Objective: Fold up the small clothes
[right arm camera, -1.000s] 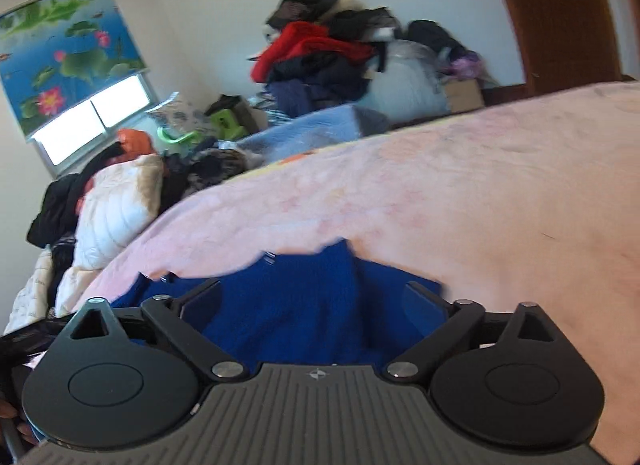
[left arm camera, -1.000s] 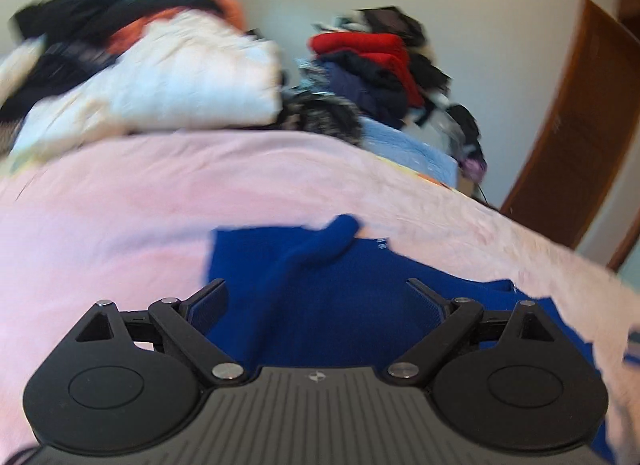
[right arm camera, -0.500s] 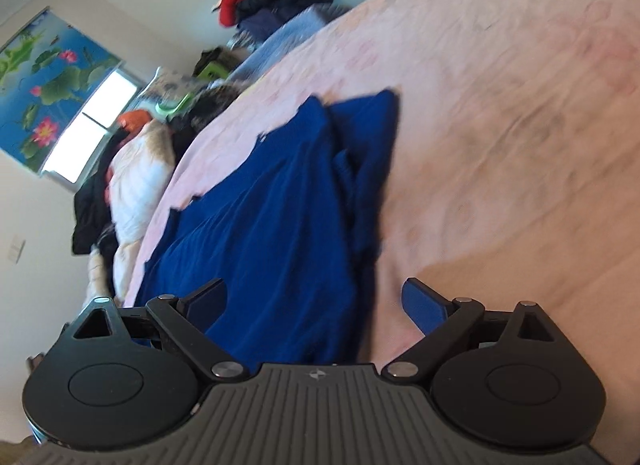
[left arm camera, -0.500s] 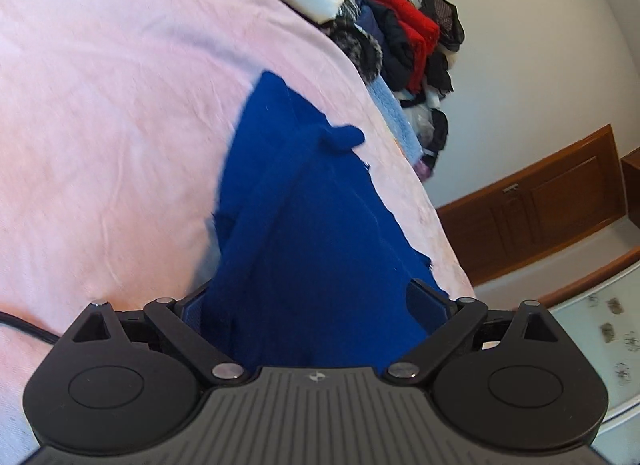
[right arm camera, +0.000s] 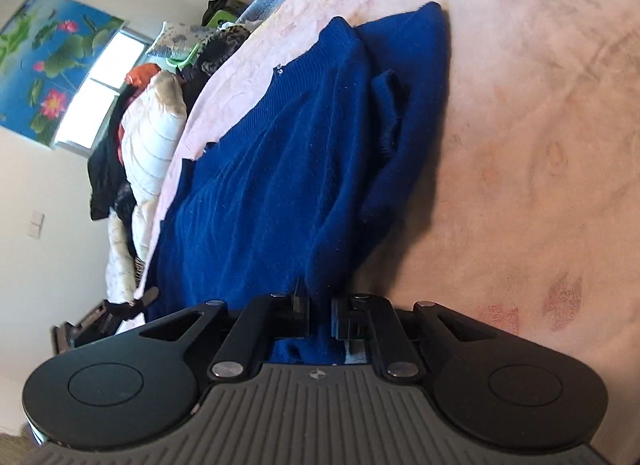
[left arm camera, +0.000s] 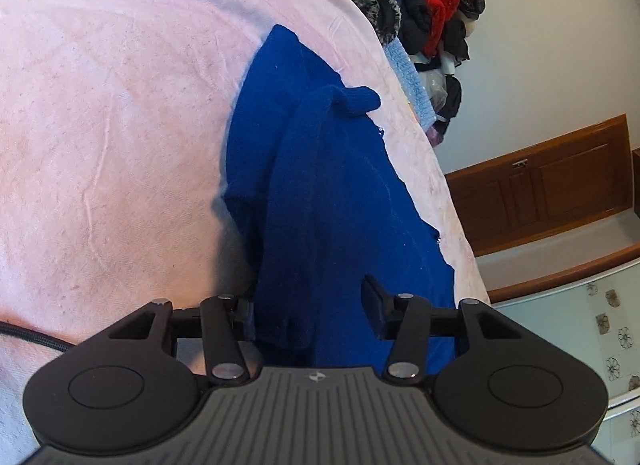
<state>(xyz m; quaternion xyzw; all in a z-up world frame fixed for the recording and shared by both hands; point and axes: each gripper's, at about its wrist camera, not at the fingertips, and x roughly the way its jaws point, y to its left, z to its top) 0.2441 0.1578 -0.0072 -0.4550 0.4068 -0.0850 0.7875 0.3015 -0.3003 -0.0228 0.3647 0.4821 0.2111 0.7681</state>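
A dark blue knitted garment (left arm camera: 320, 185) lies spread on the pink blanket (left arm camera: 120, 105), one sleeve end curled at its far side. My left gripper (left arm camera: 308, 305) is at the garment's near edge. Its jaws are closing, about half apart, with a bunched fold of blue fabric between them, and the right pad stands clear of that fold. In the right wrist view the same garment (right arm camera: 280, 153) runs away from me, wrinkled along its right side. My right gripper (right arm camera: 319, 315) is closing too, its jaws nearly together and pinching the near edge of the fabric.
A heap of red, black and navy clothes (left arm camera: 432, 5) sits past the bed's far end, near a wooden door (left arm camera: 560, 181). A white padded jacket (right arm camera: 152, 137) and dark clothes lie by the window (right arm camera: 100, 89). A black cable (left arm camera: 28, 335) crosses the blanket at left.
Both grippers have sunk toward the garment's near edge and rolled. Both jaws were wide. The left pair now stands about half apart, the right pair has come together on the fabric.
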